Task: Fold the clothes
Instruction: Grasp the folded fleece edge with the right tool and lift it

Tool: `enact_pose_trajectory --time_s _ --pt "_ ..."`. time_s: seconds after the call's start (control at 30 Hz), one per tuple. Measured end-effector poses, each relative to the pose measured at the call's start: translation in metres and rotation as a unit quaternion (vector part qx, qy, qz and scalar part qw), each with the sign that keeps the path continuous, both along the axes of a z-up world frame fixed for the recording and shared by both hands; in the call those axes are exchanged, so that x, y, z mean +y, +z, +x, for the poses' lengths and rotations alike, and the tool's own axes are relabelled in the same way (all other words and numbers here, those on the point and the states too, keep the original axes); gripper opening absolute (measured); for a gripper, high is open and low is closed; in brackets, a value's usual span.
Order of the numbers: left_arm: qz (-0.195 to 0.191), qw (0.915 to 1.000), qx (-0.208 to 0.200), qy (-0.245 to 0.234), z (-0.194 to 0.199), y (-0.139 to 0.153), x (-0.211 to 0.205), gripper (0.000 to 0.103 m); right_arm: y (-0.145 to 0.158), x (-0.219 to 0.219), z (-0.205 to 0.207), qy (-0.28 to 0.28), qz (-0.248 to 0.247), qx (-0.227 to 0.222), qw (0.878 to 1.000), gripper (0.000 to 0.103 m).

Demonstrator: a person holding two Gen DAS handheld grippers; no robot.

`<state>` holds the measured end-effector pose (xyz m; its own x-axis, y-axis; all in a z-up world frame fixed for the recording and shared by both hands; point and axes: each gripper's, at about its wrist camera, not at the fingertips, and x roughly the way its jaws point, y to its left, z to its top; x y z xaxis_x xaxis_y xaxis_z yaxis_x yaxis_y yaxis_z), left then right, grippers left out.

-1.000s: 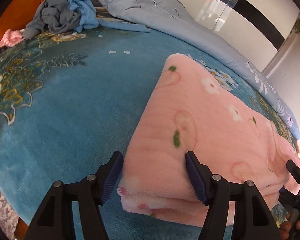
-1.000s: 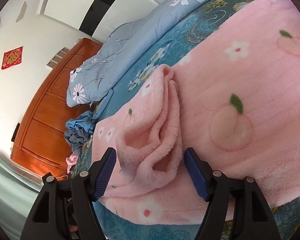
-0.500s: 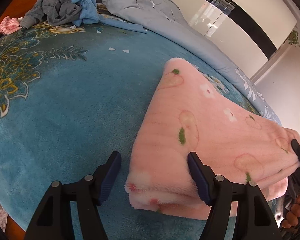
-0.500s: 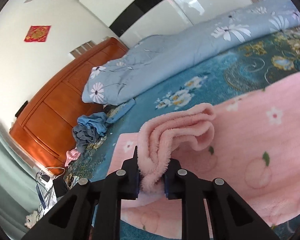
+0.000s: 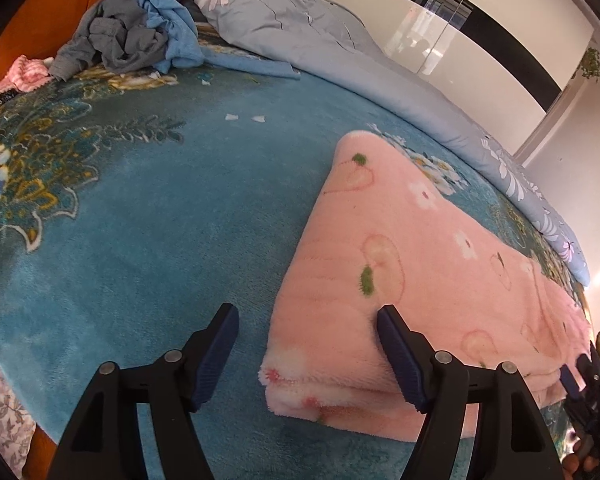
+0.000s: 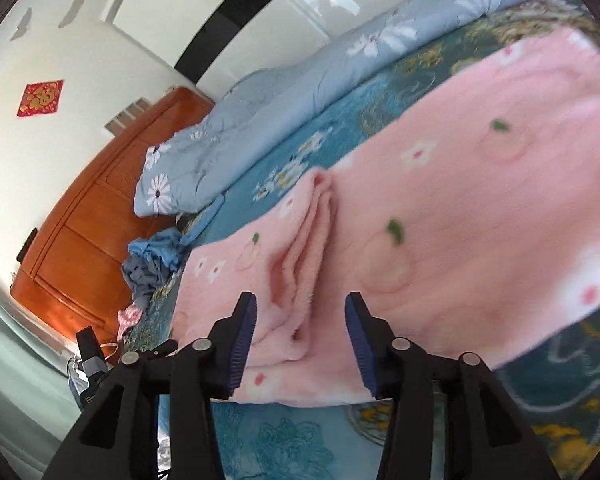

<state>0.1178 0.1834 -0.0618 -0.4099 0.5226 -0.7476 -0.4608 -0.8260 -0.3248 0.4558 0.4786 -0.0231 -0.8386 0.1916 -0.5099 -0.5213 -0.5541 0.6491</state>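
A pink fleece garment point(image 5: 412, 280) with peach and flower print lies folded on the blue floral bedspread point(image 5: 160, 220). My left gripper point(image 5: 308, 348) is open over its near left corner, the right finger resting on the fabric. In the right wrist view the same garment point(image 6: 460, 200) has a bunched ridge of folds point(image 6: 300, 264) running toward my right gripper point(image 6: 300, 340), which is open just above that ridge and holds nothing.
A pile of grey and blue clothes point(image 5: 128, 36) and a small pink item point(image 5: 24, 76) lie at the bed's far left. A light blue floral duvet point(image 5: 340, 48) runs along the far side. A wooden headboard point(image 6: 100, 220) stands behind the bed.
My right gripper was shut on the bunched pink fold half a second ago; it has now opened and the fold has dropped back onto the garment. My left gripper stayed open.
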Motion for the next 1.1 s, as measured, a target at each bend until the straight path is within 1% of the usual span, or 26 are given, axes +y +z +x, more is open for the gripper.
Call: enact_pose_trajectory --time_s 0.03,0.07,0.13,0.17,0.2,0.23,0.3,0.37,0.4,0.47,0.5,0.57,0.63,0.67,0.7,0.77,0.83,0.9,0.93,0.97,1.03,1.1 --pt "0.0 0.9998 0.018 0.004 0.004 0.007 0.002 0.074 0.001 0.006 0.024 -0.048 0.006 -0.004 0.999 0.059" --pt "0.003 0.9995 0.031 0.001 0.008 0.015 0.005 0.074 0.003 0.011 0.048 -0.097 0.011 -0.009 0.995 0.06" --pt "0.014 0.9987 0.041 -0.026 0.017 0.026 0.023 0.074 -0.003 0.025 0.093 -0.193 0.0 -0.014 0.981 0.06" --pt "0.02 0.9979 0.044 -0.044 0.023 0.031 0.034 0.074 -0.008 0.031 0.11 -0.232 -0.015 -0.01 0.973 0.06" --pt "0.024 0.9966 0.044 -0.065 0.03 0.035 0.047 0.074 -0.013 0.037 0.12 -0.254 -0.029 -0.002 0.967 0.06" --pt "0.025 0.9948 0.043 -0.09 0.037 0.039 0.063 0.074 -0.017 0.042 0.123 -0.266 -0.039 0.008 0.963 0.06" --pt "0.012 0.9901 0.042 -0.133 0.055 0.041 0.097 0.074 -0.024 0.051 0.128 -0.287 -0.056 0.023 0.956 0.06" --pt "-0.012 0.9846 0.047 -0.168 0.073 0.037 0.126 0.074 -0.028 0.058 0.121 -0.303 -0.058 0.022 0.951 0.06" --pt "-0.025 0.9812 0.05 -0.185 0.082 0.035 0.139 0.074 -0.03 0.061 0.117 -0.31 -0.06 0.028 0.948 0.06" --pt "-0.052 0.9731 0.055 -0.218 0.1 0.03 0.167 0.074 -0.032 0.066 0.11 -0.32 -0.067 0.033 0.945 0.06" --pt "-0.067 0.9691 0.063 -0.229 0.108 0.025 0.177 0.074 -0.032 0.068 0.107 -0.323 -0.069 0.034 0.943 0.06" --pt "-0.107 0.9627 0.085 -0.233 0.123 0.014 0.191 0.074 -0.032 0.071 0.101 -0.32 -0.072 0.032 0.944 0.06" --pt "-0.122 0.9589 0.102 -0.235 0.13 0.009 0.194 0.074 -0.032 0.075 0.095 -0.315 -0.076 0.028 0.946 0.06" --pt "-0.117 0.9588 0.103 -0.237 0.13 0.009 0.191 0.074 -0.032 0.076 0.092 -0.313 -0.077 0.027 0.946 0.06" --pt "-0.102 0.9604 0.097 -0.24 0.128 0.012 0.184 0.074 -0.031 0.077 0.089 -0.311 -0.078 0.028 0.947 0.06" --pt "-0.064 0.9665 0.07 -0.239 0.117 0.018 0.167 0.074 -0.026 0.077 0.088 -0.316 -0.073 0.029 0.946 0.061" --pt "-0.026 0.9745 0.047 -0.218 0.1 0.023 0.144 0.074 -0.019 0.079 0.084 -0.315 -0.069 0.022 0.946 0.059" --pt "0.003 0.9831 0.033 -0.18 0.082 0.028 0.118 0.074 -0.01 0.081 0.079 -0.311 -0.063 0.013 0.948 0.046" --pt "0.018 0.9867 0.026 -0.159 0.071 0.029 0.104 0.074 -0.004 0.08 0.075 -0.306 -0.056 0.006 0.95 0.035" --pt "0.034 0.9895 0.018 -0.139 0.06 0.031 0.088 0.074 0.002 0.08 0.071 -0.3 -0.05 -0.001 0.952 0.027" --pt "0.061 0.9929 0.004 -0.102 0.038 0.033 0.059 0.074 0.019 0.075 0.059 -0.283 -0.03 -0.015 0.959 0.024" --pt "0.069 0.9945 0.003 -0.078 0.02 0.033 0.035 0.074 0.047 0.06 0.039 -0.253 0.029 -0.038 0.966 0.024"
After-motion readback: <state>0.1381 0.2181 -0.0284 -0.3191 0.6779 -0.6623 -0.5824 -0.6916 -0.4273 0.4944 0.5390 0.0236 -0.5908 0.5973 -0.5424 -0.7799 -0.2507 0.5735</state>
